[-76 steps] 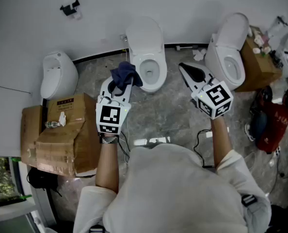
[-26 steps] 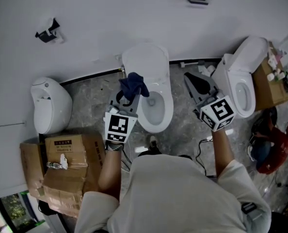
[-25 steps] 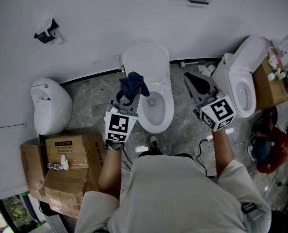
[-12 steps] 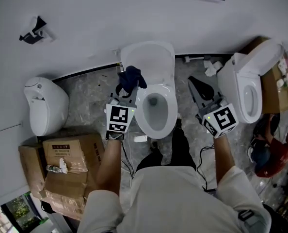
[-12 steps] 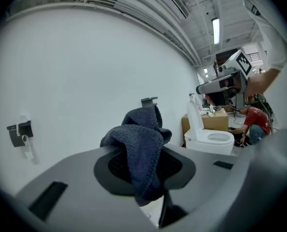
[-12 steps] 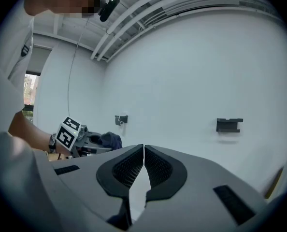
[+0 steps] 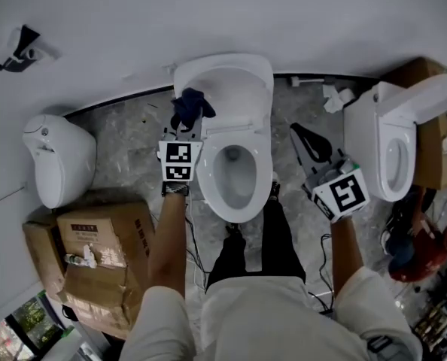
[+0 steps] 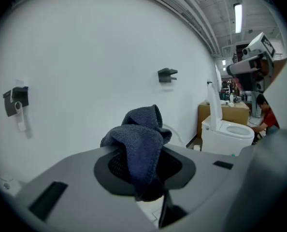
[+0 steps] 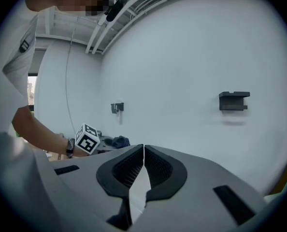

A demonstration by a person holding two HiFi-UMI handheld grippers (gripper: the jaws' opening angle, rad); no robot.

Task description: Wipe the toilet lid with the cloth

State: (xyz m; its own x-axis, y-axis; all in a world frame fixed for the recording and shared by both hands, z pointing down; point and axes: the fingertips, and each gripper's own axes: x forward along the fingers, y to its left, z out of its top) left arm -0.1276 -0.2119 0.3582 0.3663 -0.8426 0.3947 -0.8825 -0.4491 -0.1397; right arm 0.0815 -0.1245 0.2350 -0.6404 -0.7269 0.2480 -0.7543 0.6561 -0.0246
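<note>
Apparently no wiping is done yet: your left tool (image 7: 188,123) pinches the blue cloth (image 7: 192,105) beside the raised toilet lid (image 7: 231,87), right tool (image 7: 299,132) pressed together, empty.

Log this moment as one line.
left gripper: shut on cloth | right gripper: shut, empty | toilet lid: raised

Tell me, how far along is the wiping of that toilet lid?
Done: the dark blue cloth is gripped in the fingers of the left gripper. In hand: it is held up beside the raised toilet lid; contact is unclear. Left: the wiping itself. The right gripper is shut and empty.
</note>
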